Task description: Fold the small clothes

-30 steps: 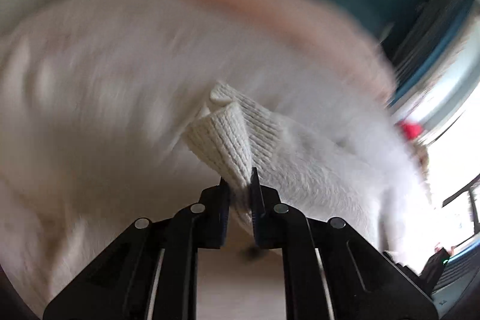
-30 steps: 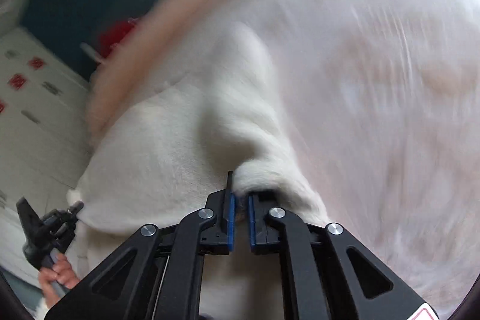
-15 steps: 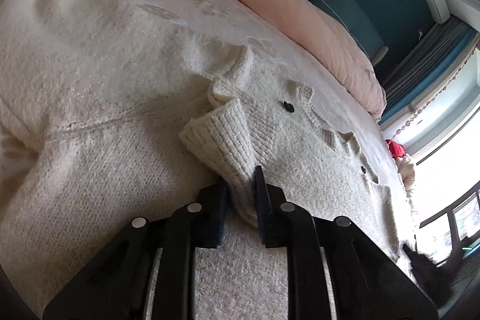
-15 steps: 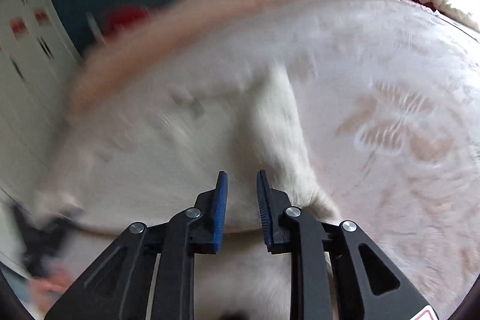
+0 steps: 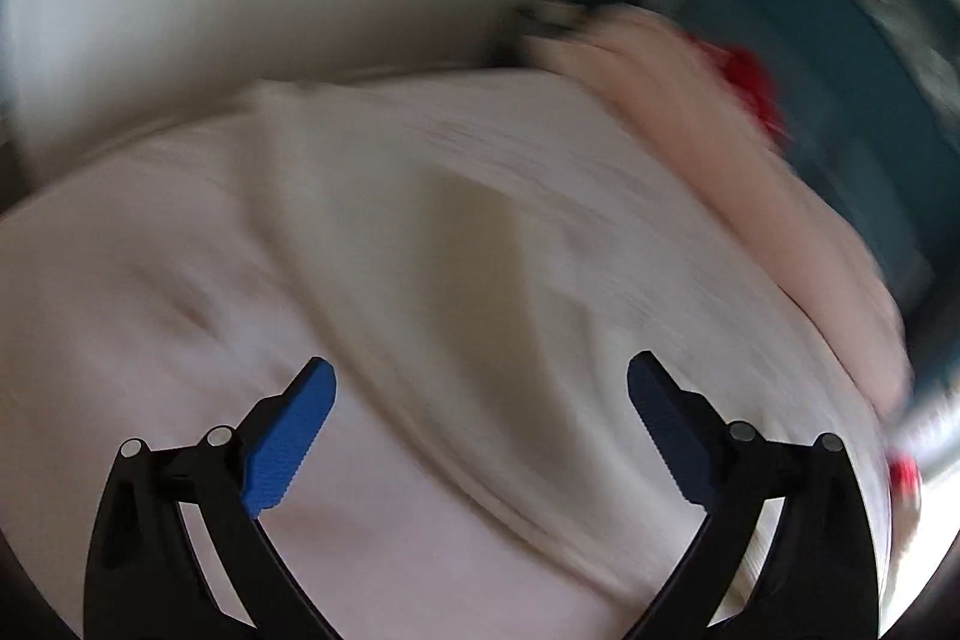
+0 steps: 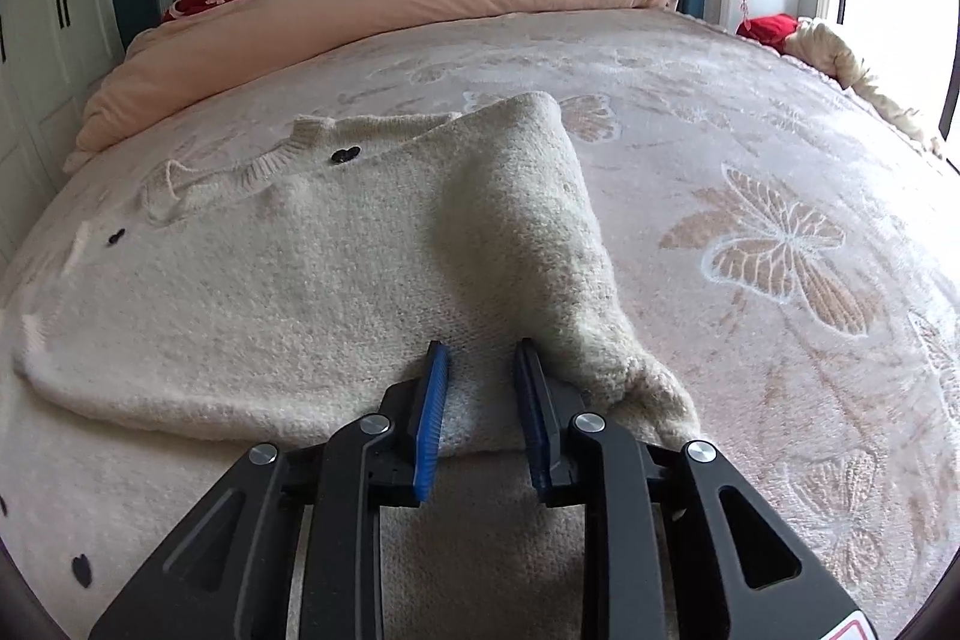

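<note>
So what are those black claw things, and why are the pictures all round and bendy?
They are two grabbers that a person holds, one in each hand, each with a wide-eye camera looking along its fingers. That lens bends the picture. The right gripper looks at a bed where a cream sweater lies, one sleeve folded over it. Its jaws have just been opening and pinch nothing. The left gripper view is blurry; its jaws have just sprung wide open, empty.

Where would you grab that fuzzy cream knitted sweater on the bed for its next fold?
Probably the cream knitted sweater's bottom hem at the picture's left, coming low from that side: that edge lies flat and free on the bed, and the sleeve is already folded across.
</note>
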